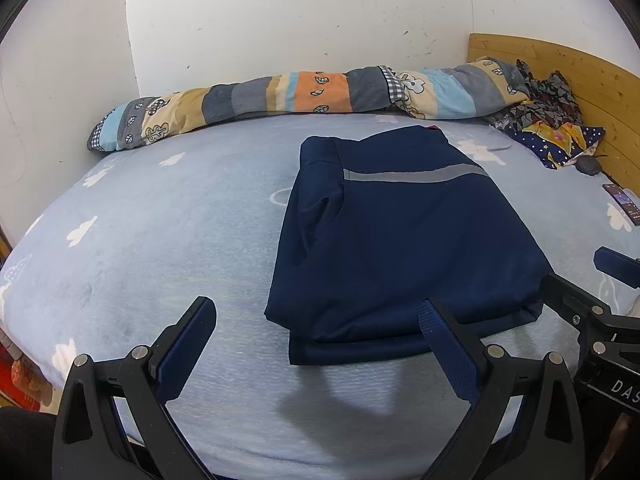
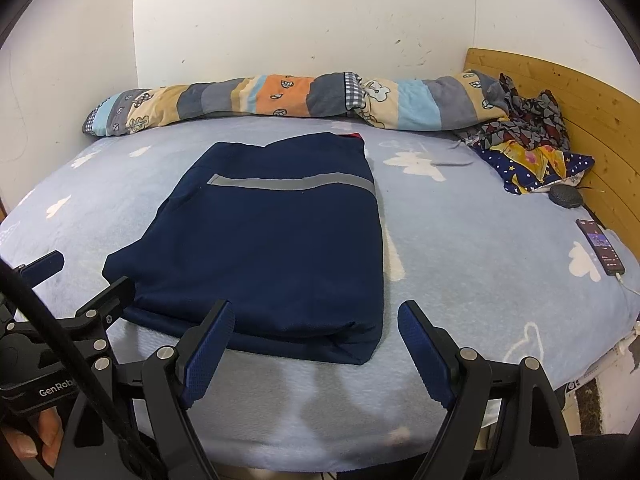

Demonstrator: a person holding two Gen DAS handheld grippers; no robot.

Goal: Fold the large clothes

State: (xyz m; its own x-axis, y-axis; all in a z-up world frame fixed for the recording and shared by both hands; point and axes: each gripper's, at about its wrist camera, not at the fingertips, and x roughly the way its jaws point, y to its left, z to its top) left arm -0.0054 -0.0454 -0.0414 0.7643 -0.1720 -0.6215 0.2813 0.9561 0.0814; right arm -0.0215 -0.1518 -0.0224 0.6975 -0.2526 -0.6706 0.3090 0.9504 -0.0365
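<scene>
We've got the navy jacket [image 2: 272, 240] lying mid-bed as a tidy rectangle, sleeves tucked in, so we judge the folding nearly finished, perhaps one last halving. Smooth, thick cloth, one grey reflective band [image 2: 292, 182] across it. Our left gripper [image 1: 316, 352] and right gripper [image 2: 316, 344] both gape wide, empty, at its near hem on the fleecy cloud-print sheet [image 2: 460, 248].

The folded navy garment [image 1: 400, 240] lies near the bed's [image 1: 160, 220] front edge; the left gripper [image 1: 316, 344] hovers open-jawed, empty.
</scene>
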